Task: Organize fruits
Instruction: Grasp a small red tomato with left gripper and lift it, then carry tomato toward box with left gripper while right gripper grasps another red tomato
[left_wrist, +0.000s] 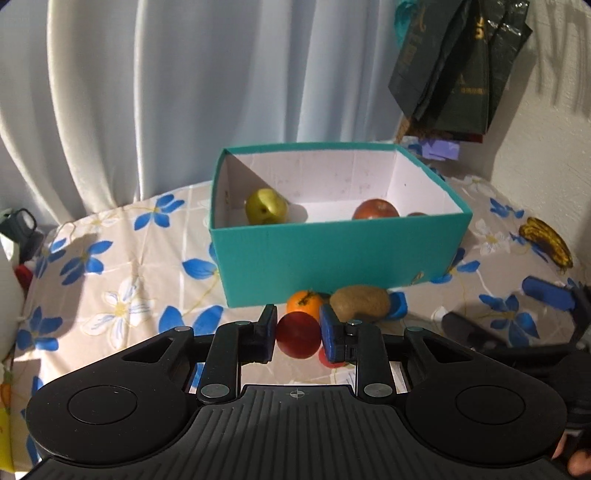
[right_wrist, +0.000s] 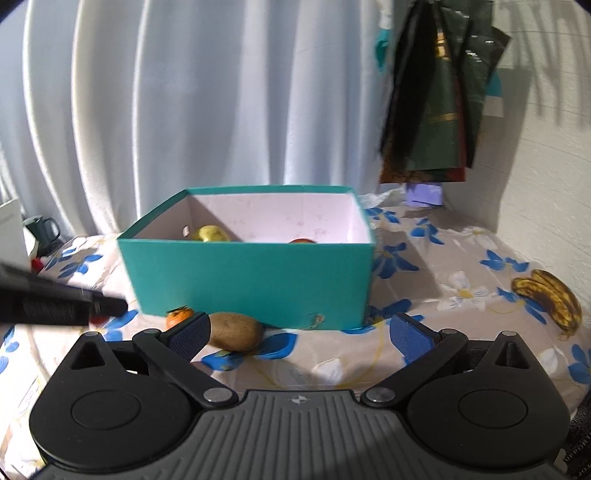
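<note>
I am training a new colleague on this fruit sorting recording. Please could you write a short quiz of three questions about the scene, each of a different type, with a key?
1. True or false: the left hand-held gripper is shut on a red fruit.
2. Multiple choice: where does the kiwi lie? A) inside the teal box; B) on the tablecloth in front of the box; C) between the fingers of the right hand-held gripper.
3. Fill in: the bananas lie on the tablecloth to the ____ of the box in both views.

Key: 1 true. 2 B. 3 right.
</note>
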